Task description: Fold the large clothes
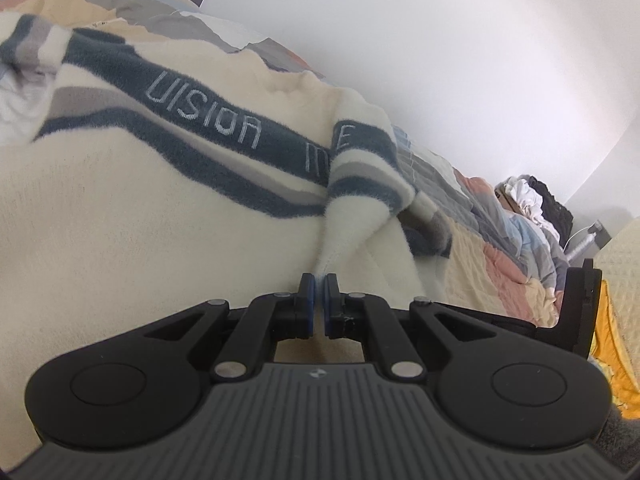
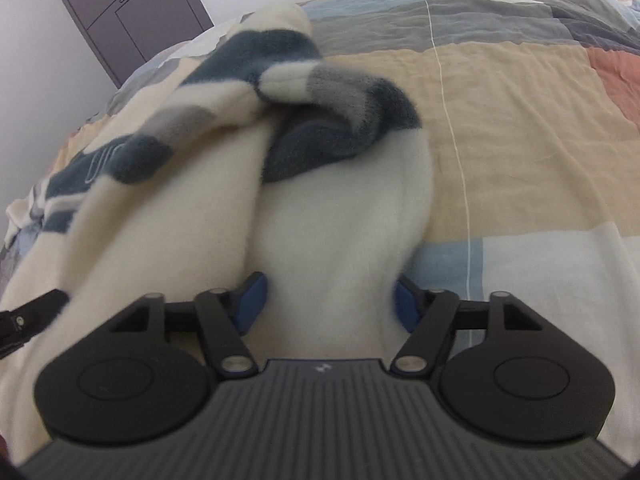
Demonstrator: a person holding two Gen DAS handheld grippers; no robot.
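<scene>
Left-wrist view shows the left gripper (image 1: 320, 282) pinched tight on the cream fleece sweater's (image 1: 120, 220) fold at 12 o'clock, while the right gripper (image 2: 328, 300) stands half apart around its sleeve (image 2: 340, 220) on the patchwork quilt (image 2: 520, 120).

The cream fleece sweater (image 1: 120, 240) hides most of the patchwork bedspread (image 1: 500, 256) beneath it and runs off the left edge of the left wrist view. A folded sleeve (image 1: 360, 168) covers part of the lettering (image 1: 204, 110) on its dark band, leaving the last word unreadable. A heap of clothes (image 1: 532, 200) far down the bed is too small to identify. In the right wrist view, sweater fabric between the right tongs (image 2: 330, 300) is blurred, and pad contact cannot be judged. The grey door (image 2: 124, 12) is cut off at the top.
</scene>
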